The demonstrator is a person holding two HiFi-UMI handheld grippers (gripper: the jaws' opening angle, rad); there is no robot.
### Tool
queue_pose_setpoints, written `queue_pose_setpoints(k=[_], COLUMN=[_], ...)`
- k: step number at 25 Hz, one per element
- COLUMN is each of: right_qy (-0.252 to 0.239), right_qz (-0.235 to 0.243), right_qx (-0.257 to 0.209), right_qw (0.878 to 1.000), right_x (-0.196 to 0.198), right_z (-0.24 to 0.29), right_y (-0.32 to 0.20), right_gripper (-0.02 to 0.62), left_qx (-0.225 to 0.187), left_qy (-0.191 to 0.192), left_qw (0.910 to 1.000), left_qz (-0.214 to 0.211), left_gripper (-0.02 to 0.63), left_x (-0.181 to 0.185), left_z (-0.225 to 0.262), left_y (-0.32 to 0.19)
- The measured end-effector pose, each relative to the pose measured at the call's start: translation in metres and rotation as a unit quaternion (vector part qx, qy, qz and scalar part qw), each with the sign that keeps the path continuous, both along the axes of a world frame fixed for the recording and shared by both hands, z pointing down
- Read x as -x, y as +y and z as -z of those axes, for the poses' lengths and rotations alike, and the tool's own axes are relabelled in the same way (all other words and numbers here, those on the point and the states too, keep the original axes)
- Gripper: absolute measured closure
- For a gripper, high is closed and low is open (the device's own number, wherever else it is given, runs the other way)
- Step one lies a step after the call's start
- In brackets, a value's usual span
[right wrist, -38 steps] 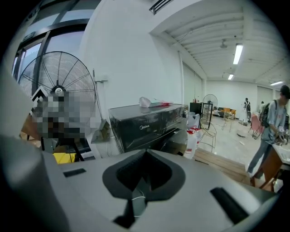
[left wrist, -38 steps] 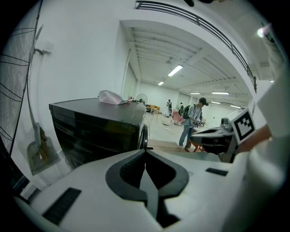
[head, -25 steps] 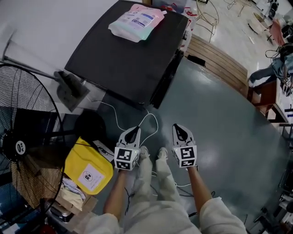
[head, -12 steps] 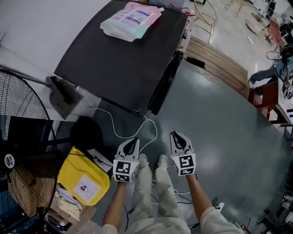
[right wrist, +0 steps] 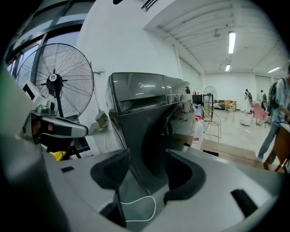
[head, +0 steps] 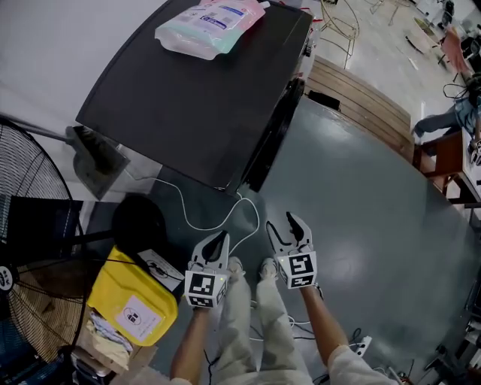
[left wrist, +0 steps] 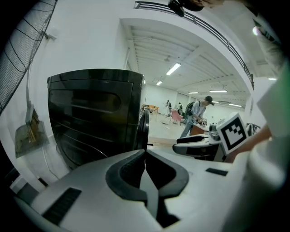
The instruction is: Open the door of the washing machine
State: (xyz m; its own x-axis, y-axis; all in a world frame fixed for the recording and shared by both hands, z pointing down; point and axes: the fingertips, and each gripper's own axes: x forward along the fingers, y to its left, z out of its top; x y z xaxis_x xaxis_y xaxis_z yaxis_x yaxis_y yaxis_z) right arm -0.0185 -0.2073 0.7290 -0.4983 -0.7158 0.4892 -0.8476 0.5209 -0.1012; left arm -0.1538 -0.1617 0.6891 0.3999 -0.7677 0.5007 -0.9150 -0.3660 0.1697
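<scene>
where a moment ago both pairs of fingers were pinched together, the right gripper (head: 285,224) has just been opening. its fingers now stand spread wide with nothing between them. through the gap its own view shows only floor and a loop of white cable (right wrist: 138,199) lying in front of the washing machine (head: 203,98). the left gripper (head: 221,239) is unchanged, its fingers pressed tip to tip and holding nothing. both grippers hang side by side out from the washing machine's front corner, apart from it and touching nothing.

the door (right wrist: 155,133) is the round dark one on the washing machine's front face. it looks shut, and it sits straight ahead of the right gripper in that gripper's view, though well apart from it. a detergent pouch (head: 210,19) lies on top of the washing machine. a yellow bag (head: 135,304) and a standing fan (head: 30,225) are off to its side, away from the door.

my reading is that the opening is preparation: the right gripper is being readied to take the door's edge or handle, with the left kept out of it. the door is untouched, so the task has barely begun. next would likely be a reach toward the door's rim. i cannot pick out its handle from here, and the cable in front of the washing machine is worth avoiding.
</scene>
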Motion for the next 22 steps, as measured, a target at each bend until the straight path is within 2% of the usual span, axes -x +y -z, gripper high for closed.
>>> queue_pose_setpoints(k=[9,22], right_qy=[0.001,0.025], right_qz=[-0.005,-0.030], right_qx=[0.005,0.030], right_qw=[1.000,0.999], right_x=[0.022,0.045], right_z=[-0.030,-0.066], right_y=[-0.046,-0.117], right_gripper=[0.371,0.413], left_qx=[0.001,0.011], left_qy=[0.001,0.006], left_qw=[1.0000,0.9999], left_qz=[0.007,0.008], left_gripper=[0.597,0.597], left_x=[0.007,0.009], left_z=[-0.007,-0.021], left_y=[-0.003,-0.006])
